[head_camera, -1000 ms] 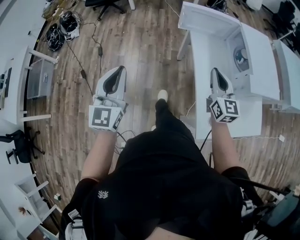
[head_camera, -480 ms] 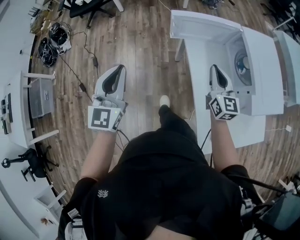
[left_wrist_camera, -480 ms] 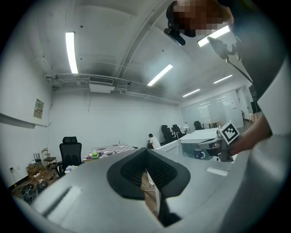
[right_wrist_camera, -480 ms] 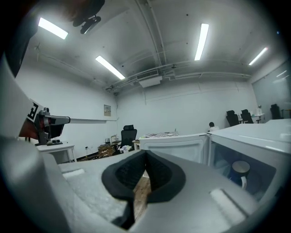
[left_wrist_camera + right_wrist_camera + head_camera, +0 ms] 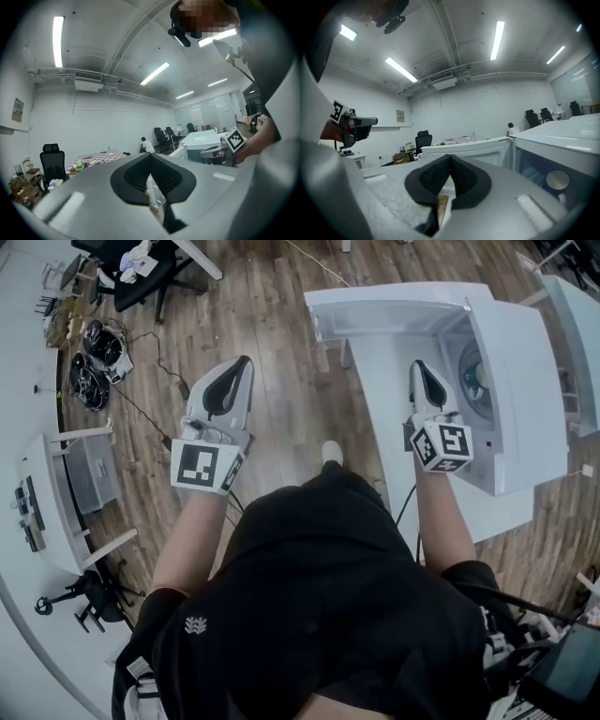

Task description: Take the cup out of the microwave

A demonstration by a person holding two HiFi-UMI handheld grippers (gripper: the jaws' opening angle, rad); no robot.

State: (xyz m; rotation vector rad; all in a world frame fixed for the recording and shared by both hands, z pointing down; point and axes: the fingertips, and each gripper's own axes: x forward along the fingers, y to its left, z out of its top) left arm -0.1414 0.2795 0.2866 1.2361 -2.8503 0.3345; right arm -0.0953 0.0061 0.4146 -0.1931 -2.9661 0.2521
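The white microwave (image 5: pixel 518 381) stands on a white table (image 5: pixel 398 381) at the right, its door (image 5: pixel 394 307) swung wide open. Inside the cavity a pale round cup (image 5: pixel 475 381) shows, seen again low in the opening as the cup (image 5: pixel 557 181) in the right gripper view. My right gripper (image 5: pixel 418 367) is shut and empty, over the table just left of the cavity's mouth. My left gripper (image 5: pixel 245 363) is shut and empty too, out over the wooden floor, far left of the microwave. Each gripper's jaws meet at the tip: left gripper (image 5: pixel 150 156), right gripper (image 5: pixel 450 157).
Another white table (image 5: pixel 574 306) lies beyond the microwave at the far right. An office chair (image 5: pixel 141 263) and coils of cable (image 5: pixel 94 357) sit on the floor at the upper left. White desks (image 5: pixel 47 493) line the left side. A person (image 5: pixel 147 145) sits far across the room.
Both grippers have travelled across the room toward the microwave. The open door and cavity now lie close beside the right gripper, and both grippers stay shut.
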